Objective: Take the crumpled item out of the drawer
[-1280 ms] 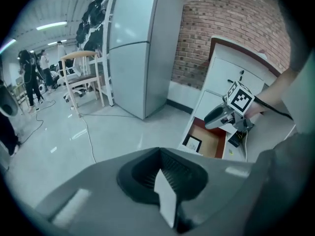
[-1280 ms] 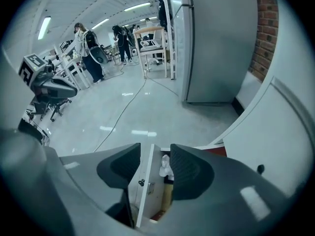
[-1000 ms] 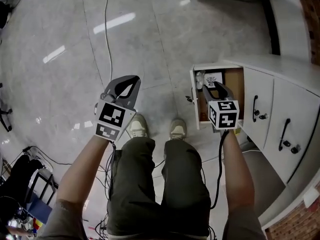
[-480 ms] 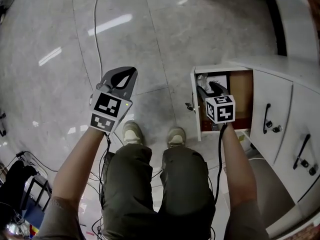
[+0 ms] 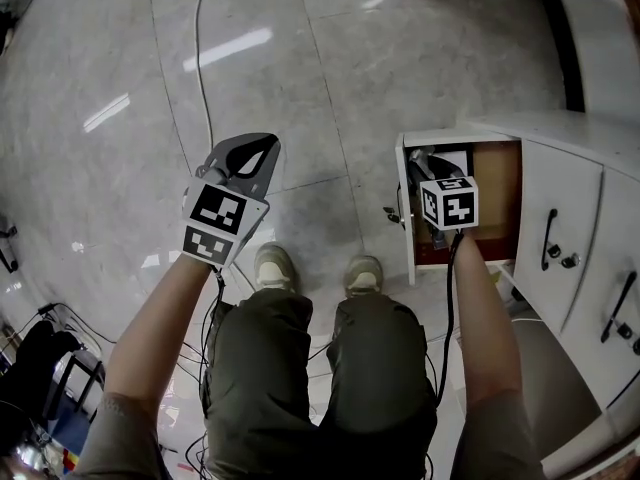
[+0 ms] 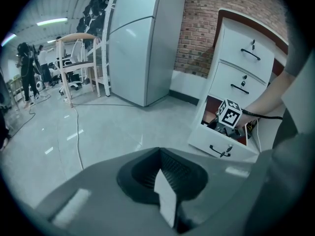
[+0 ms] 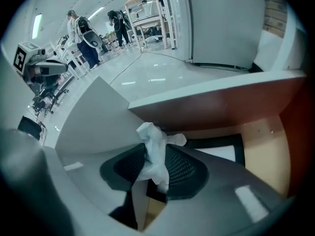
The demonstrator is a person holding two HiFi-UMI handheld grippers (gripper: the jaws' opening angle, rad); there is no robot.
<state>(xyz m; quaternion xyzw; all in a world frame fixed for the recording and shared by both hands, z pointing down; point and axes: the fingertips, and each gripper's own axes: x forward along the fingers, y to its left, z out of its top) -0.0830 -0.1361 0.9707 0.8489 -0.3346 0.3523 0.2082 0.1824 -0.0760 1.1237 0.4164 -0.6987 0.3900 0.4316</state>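
Observation:
The bottom drawer (image 5: 407,213) of the white cabinet is pulled open, showing a wooden floor (image 7: 268,154). My right gripper (image 5: 417,160) reaches into its far left corner. In the right gripper view the right gripper (image 7: 155,144) is shut on a crumpled white paper wad (image 7: 155,156), which sticks up between the jaw tips beside the drawer's front panel. The head view hides the wad under the gripper. My left gripper (image 5: 268,146) hangs over the floor to the left, well away from the drawer. Its jaws are shut with nothing in them (image 6: 158,151).
A black-framed white card (image 7: 224,152) lies on the drawer floor. Closed drawers with black handles (image 5: 553,240) sit to the right. A cable (image 5: 203,68) runs across the tiled floor. The person's shoes (image 5: 276,266) stand just left of the drawer. A fridge (image 6: 142,38) stands farther off.
My right gripper has gone further into the drawer's far left corner, covering the white wad that showed there a second ago. The left gripper has barely moved.

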